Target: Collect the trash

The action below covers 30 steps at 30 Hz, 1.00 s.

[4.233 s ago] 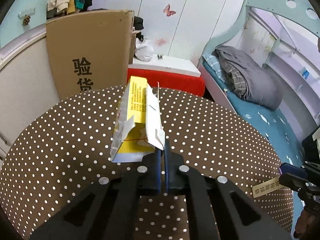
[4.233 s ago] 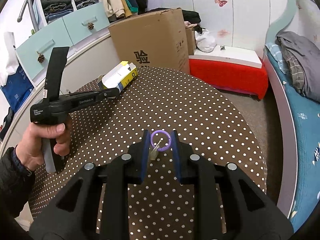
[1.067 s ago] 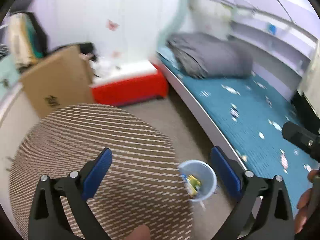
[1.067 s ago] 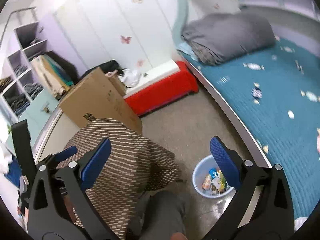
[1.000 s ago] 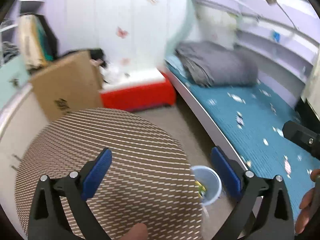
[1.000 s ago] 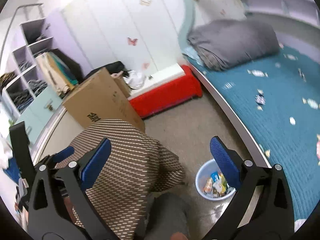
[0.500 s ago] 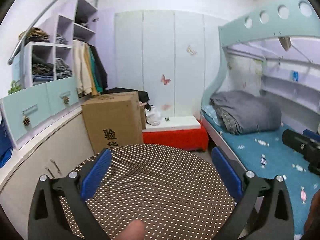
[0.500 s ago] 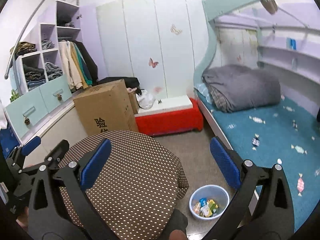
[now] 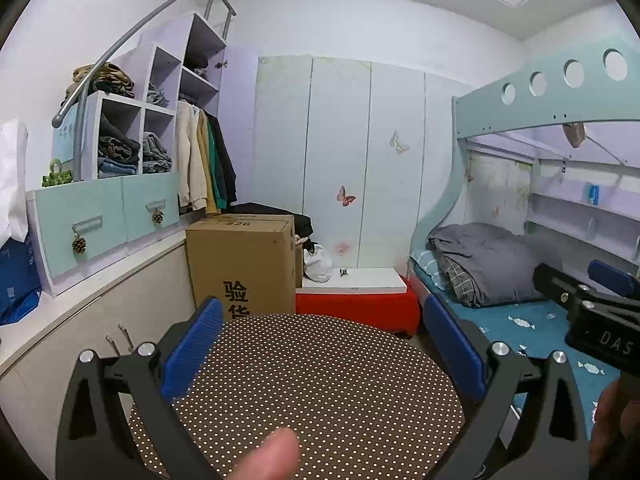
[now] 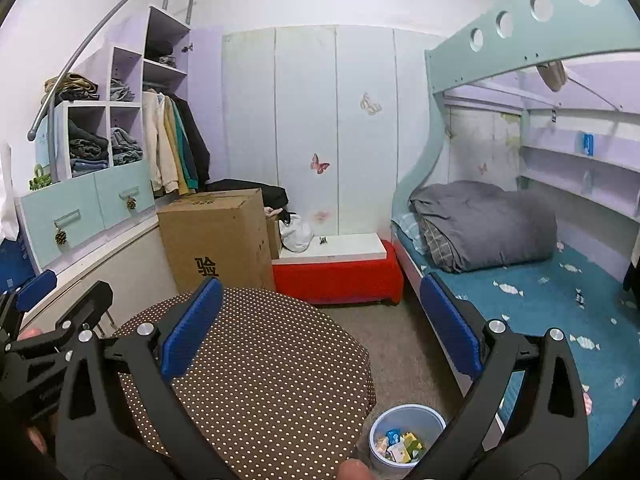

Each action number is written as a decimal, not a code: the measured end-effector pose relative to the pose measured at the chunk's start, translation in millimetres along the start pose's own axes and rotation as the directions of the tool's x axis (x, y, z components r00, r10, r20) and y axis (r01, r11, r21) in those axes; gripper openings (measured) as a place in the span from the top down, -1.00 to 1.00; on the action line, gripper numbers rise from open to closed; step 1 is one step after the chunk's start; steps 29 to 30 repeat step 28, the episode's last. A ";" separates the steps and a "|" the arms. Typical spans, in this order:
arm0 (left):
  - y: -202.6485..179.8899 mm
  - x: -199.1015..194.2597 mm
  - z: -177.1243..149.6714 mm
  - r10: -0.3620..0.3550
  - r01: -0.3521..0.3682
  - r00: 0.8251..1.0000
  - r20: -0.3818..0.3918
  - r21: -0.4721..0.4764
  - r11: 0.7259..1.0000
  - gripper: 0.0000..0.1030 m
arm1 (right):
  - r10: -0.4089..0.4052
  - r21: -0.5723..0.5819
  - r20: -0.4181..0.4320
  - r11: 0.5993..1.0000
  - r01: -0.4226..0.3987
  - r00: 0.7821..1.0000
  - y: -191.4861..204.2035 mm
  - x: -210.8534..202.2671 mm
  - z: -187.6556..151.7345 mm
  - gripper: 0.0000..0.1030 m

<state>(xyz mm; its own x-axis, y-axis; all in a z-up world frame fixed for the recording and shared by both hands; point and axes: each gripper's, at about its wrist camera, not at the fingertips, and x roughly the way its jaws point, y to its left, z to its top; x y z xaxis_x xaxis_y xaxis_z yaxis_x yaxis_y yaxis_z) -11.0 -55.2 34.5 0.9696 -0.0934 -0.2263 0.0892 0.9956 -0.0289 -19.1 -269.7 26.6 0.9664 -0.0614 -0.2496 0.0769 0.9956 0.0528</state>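
The near edge of the round table draped in brown white-dotted cloth (image 9: 320, 380) is cut off by the frame and a blurred fingertip. The left gripper (image 9: 322, 354) and right gripper (image 10: 318, 330), black with ribbed blue pads, are seen spread wide and empty. Crumpled wrappers are seen in the pale blue plastic bin (image 10: 406, 426) on the floor beside the table; its lower rim is hidden.
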 end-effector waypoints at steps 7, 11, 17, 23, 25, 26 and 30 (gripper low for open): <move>9.5 -0.3 -0.4 0.007 -0.007 1.000 0.000 -0.022 1.000 -0.91 | 0.005 -0.019 0.013 1.000 -0.005 1.000 11.5 -0.1 1.5 -0.88; 10.2 -0.9 -1.1 0.018 -0.018 1.000 0.009 -0.021 1.000 -0.91 | 0.003 -0.022 0.018 1.000 -0.003 1.000 16.1 -0.1 2.9 -0.88; 12.0 -2.9 -0.2 0.029 -0.028 0.998 0.049 -0.018 0.999 -0.91 | 0.008 -0.022 0.013 1.000 -0.007 1.000 20.3 1.3 2.5 -0.88; 12.6 3.7 0.0 0.035 -0.034 0.999 0.016 -0.025 0.999 -0.91 | 0.011 -0.025 0.014 1.000 -0.011 1.000 24.7 4.7 4.2 -0.88; 13.0 4.7 -0.1 0.042 -0.041 0.999 0.010 -0.029 0.999 -0.91 | 0.014 -0.025 0.013 1.000 -0.013 1.000 25.6 5.2 4.4 -0.88; 12.8 4.7 -0.3 0.045 -0.044 0.999 0.009 -0.028 0.999 -0.91 | 0.015 -0.025 0.013 1.000 -0.015 1.000 25.4 6.2 4.5 -0.88; 12.2 5.7 0.1 0.049 -0.049 0.999 0.005 -0.022 0.999 -0.91 | 0.018 -0.021 0.014 1.000 -0.018 1.000 25.7 6.8 4.4 -0.88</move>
